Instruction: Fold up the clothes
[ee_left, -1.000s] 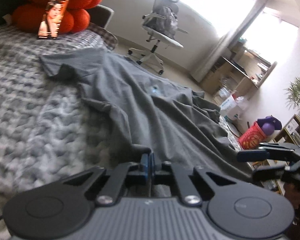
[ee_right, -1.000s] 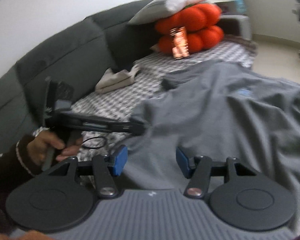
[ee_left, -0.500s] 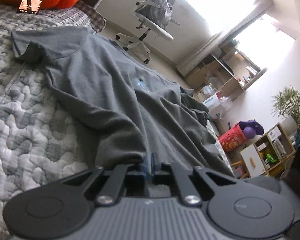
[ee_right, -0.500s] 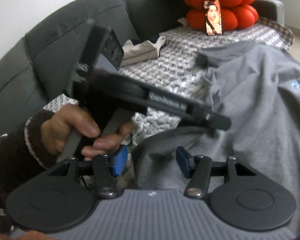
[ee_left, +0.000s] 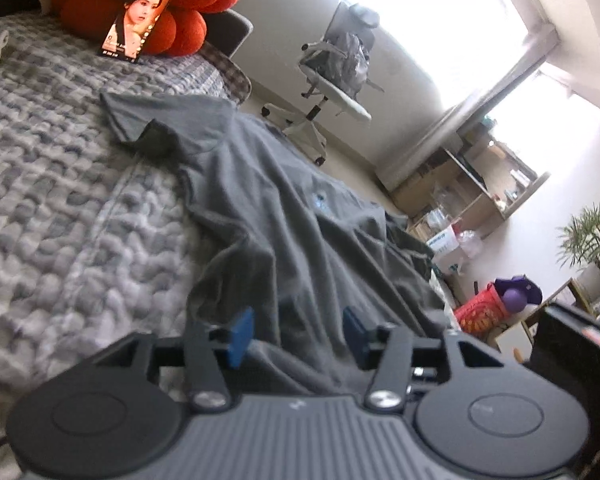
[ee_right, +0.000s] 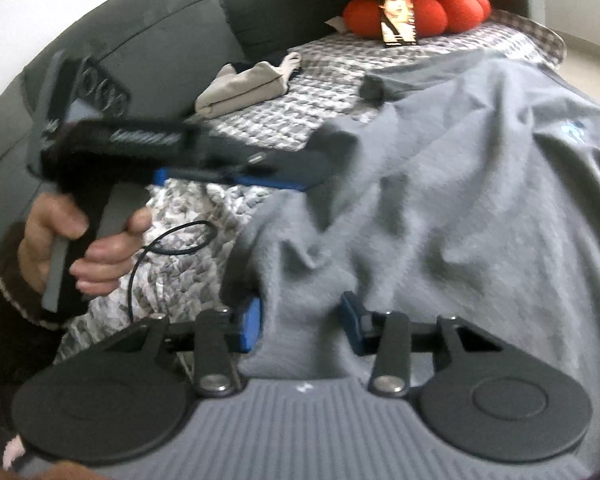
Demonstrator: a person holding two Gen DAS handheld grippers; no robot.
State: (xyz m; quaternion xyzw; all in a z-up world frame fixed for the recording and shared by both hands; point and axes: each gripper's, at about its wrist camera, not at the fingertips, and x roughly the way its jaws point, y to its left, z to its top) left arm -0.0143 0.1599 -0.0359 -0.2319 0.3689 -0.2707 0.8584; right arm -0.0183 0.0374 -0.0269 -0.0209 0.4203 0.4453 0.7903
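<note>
I see the grey shirt [ee_left: 284, 216] lying rumpled and spread across the knitted blanket [ee_left: 60, 208], its sleeve end toward the red cushion [ee_left: 156, 4] and its near hem bunched just in front of my two tools. My left gripper [ee_left: 298, 338] stands wide open over that hem, blue pads apart, holding nothing. My right gripper [ee_right: 302, 326] is open too, with a fold of the shirt lying between its pads, but they do not pinch it. In the right view a hand [ee_right: 80, 248] holds the left tool's handle just left of the shirt, above the blanket; it is blurred. A phone [ee_right: 398, 10] leans on the cushion, beyond the shirt. A folded beige cloth [ee_right: 244, 88] lies on the blanket left of the shirt.
</note>
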